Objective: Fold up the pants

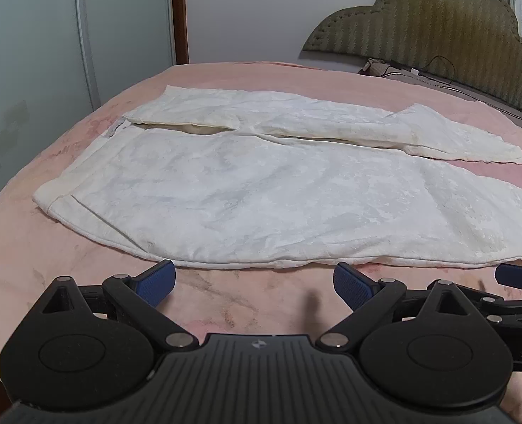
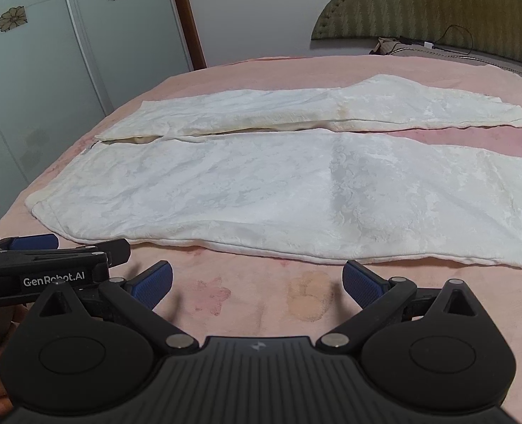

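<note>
- Pants [image 1: 261, 190]: white, spread flat on the pink bedspread [image 1: 247, 304], legs side by side, waist toward the wardrobe [image 1: 31, 53].
- My left gripper [image 1: 254, 282]: jaws wide apart, empty, just short of the near leg's edge.
- My right gripper [image 2: 257, 282]: likewise wide open, holding nothing, beside the left.
</note>
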### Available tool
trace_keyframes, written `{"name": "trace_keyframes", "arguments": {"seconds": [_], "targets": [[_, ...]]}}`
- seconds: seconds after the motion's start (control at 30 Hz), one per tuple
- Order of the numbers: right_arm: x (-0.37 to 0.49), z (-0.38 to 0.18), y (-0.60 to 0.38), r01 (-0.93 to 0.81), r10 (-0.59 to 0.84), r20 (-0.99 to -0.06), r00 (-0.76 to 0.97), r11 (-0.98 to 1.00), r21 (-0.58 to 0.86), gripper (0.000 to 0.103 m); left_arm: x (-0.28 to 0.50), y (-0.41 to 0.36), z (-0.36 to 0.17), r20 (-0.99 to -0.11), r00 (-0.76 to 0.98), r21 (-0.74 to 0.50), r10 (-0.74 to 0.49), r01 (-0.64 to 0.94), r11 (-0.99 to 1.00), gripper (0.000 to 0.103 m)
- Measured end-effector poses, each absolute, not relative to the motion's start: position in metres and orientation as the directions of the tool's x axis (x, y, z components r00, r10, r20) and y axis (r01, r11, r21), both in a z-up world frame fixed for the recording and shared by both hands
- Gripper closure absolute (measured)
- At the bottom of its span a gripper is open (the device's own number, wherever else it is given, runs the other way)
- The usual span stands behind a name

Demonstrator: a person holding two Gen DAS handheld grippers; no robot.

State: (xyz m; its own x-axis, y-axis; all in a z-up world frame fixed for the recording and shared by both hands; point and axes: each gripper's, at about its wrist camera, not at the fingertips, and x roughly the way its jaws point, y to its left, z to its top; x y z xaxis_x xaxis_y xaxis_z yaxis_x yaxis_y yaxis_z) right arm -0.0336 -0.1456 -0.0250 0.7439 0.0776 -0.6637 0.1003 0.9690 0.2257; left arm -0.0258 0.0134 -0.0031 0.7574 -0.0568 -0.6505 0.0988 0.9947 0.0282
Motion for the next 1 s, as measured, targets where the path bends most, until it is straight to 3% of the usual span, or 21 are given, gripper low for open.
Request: {"name": "trace_keyframes", "arguments": {"seconds": [0.67,0.8,0.93,1.0], "targets": [[-0.034,-0.024,-0.146,0.087,0.089,-0.663,0.743,0.970,0.228,0.000,-0.028,0.016,-0.001,-0.625,0.778,0.032,-0.063,0.106,0.994,0.005],[-0.037,-0.008,-0.149,0.030,0.117,-0.584,0.803,0.971,0.237,0.000,-0.019,0.021,0.016,-0.562,0.824,0.026,-0.072,0.105,0.994,0.005],[-0.025,0.019,-0.143,-0.106,0.131,-0.419,0.898,0.991,0.084,0.000,0.008,0.026,0.029,-0.518,0.855,0.043,-0.028,0.059,0.997,0.005],[-0.003,0.022,-0.131,-0.180,0.133,-0.425,0.895,0.981,-0.073,0.000,0.026,0.031,0.034,-0.501,0.865,0.035,-0.017,0.039,0.999,0.005]]}}
